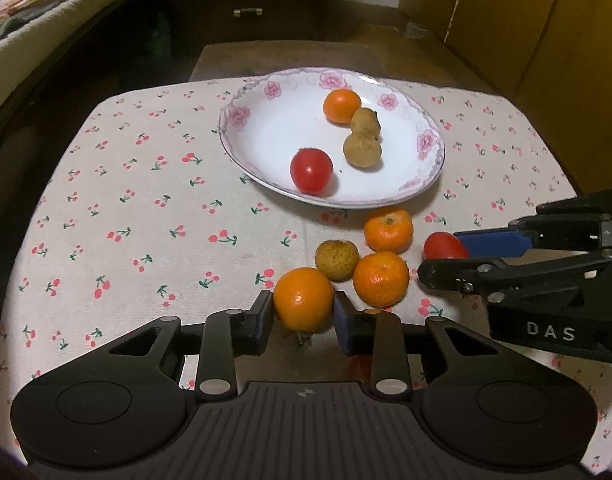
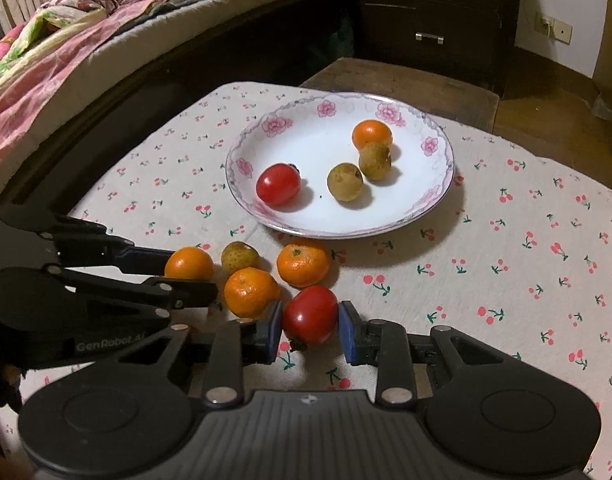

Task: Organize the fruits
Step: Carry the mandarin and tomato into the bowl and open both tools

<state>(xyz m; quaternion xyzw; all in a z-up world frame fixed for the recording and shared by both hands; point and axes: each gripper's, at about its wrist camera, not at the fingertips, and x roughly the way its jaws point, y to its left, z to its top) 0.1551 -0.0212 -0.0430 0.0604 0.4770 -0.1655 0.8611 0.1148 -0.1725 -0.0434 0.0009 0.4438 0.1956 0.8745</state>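
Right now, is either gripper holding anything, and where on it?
Left gripper clamps an orange across its sides. Right gripper brackets a red tomato at its sides; contact can't be confirmed.

Both tools are matte black plastic. The left gripper (image 1: 303, 318) has blue pads on its fingers (image 1: 261, 320), silver rivets at the linkage pivots, a ribbed centre panel and two round recesses. The right gripper (image 2: 310, 326) matches; its side reads "DAS" in white at the right of the left-wrist frame.

cherry-print tablecloth (image 1: 145, 200), pink-flowered white plate (image 1: 273, 92)
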